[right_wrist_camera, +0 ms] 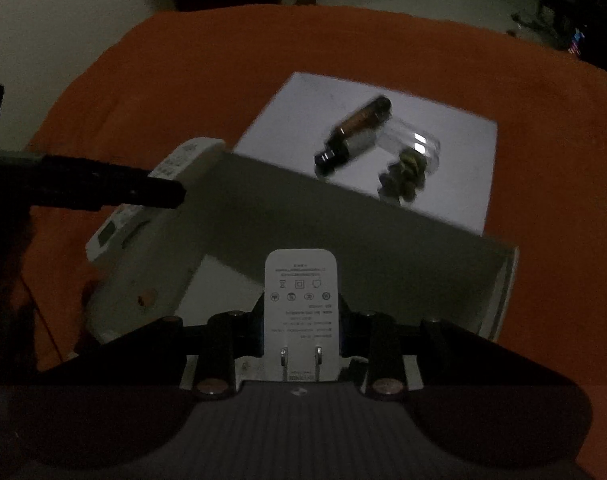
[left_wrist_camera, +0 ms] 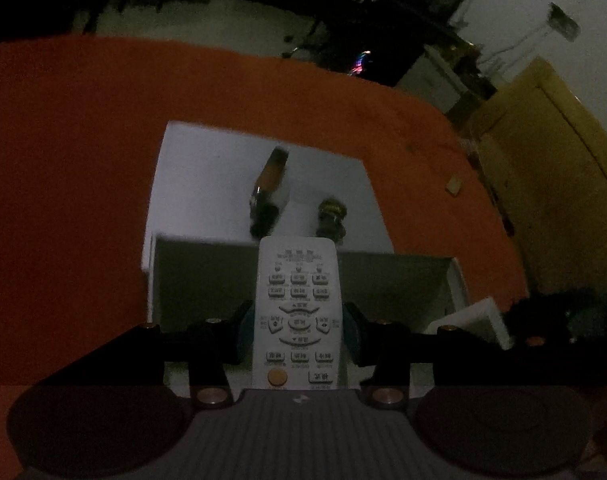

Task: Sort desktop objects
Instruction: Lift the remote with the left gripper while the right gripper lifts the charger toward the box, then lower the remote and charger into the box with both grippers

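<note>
Orange tablecloth (left_wrist_camera: pixel 83 160) below, left tool (left_wrist_camera: pixel 299 328) tilted down gripping remote (left_wrist_camera: pixel 297 300), right tool (right_wrist_camera: pixel 301 328) clamping charger (right_wrist_camera: pixel 300 292)

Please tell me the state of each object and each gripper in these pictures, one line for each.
left gripper: shut on the remote control.
remote control: held, buttons facing the camera.
right gripper: shut on the charger.
charger: held, prongs visible.
brown bottle: lying on its side.
clear jar: lying on its side.
</note>
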A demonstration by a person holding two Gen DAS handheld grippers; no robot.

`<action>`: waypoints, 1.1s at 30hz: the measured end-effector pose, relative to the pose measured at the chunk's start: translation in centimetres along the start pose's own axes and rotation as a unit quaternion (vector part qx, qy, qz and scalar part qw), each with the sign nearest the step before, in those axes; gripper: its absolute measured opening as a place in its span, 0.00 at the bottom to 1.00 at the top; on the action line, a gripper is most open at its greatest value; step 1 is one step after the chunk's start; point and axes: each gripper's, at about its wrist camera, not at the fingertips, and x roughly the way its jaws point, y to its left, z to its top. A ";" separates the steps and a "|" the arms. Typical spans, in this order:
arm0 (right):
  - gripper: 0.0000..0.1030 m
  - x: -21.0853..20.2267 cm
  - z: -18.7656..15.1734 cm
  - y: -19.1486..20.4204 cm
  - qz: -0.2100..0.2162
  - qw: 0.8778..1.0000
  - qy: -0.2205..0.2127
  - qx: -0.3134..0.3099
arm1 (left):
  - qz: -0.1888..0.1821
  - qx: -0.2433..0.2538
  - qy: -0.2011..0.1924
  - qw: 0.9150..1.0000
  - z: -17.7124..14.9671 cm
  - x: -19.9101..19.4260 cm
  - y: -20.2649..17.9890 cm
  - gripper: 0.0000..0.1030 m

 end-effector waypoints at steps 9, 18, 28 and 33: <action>0.31 0.6 -2.8 -1.9 -0.017 0.999 0.006 0.035 | 0.013 0.017 0.026 0.999 -2.5 2.0 -0.3 0.39; 0.31 1.6 -4.0 -2.7 -0.025 0.998 0.023 0.047 | 0.027 0.025 0.048 0.998 -4.0 3.6 0.0 0.39; 0.31 3.4 -5.3 -2.3 -0.029 0.997 0.050 0.043 | 0.034 0.031 0.066 0.997 -4.8 4.8 0.2 0.39; 0.31 4.8 -6.2 -2.4 -0.033 0.996 0.066 0.039 | 0.046 0.031 0.062 0.997 -5.0 5.2 0.4 0.39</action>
